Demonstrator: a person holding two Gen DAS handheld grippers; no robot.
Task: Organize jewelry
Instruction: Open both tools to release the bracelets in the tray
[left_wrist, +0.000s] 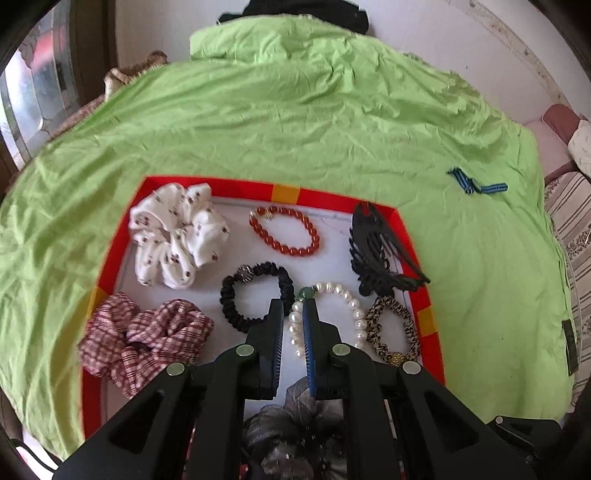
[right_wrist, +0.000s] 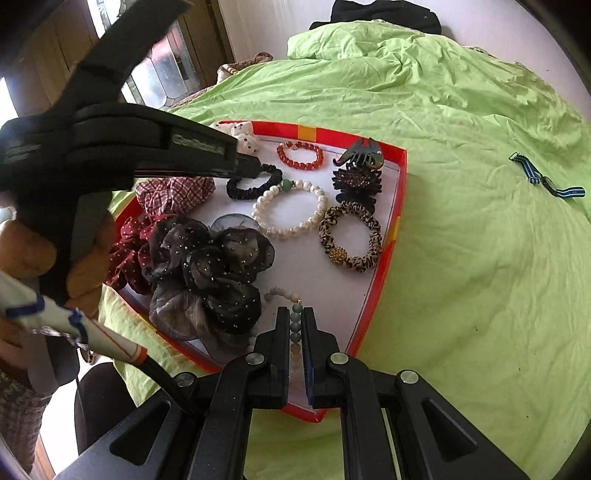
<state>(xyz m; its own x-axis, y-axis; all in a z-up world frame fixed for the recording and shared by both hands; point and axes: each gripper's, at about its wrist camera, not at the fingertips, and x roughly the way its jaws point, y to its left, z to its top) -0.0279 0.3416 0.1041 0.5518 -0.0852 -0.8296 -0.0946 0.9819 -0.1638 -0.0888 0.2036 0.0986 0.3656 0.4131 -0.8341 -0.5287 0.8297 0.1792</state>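
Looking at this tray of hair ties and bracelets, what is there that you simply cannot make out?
- Grey-green bead bracelet, right wrist view: its lower part sits between the right gripper jaws.
- White scrunchie, same view: mostly behind the left gripper.
- Sheer black scrunchie, left wrist view: covered by that gripper's arms.
- Striped strap on the green sheet: too small to identify.

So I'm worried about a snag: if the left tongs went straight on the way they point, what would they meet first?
Most likely the pearl bracelet, near its green bead: the left tongs sit right over that side of the loop, with the black scrunchie just beside. Depth is unclear.
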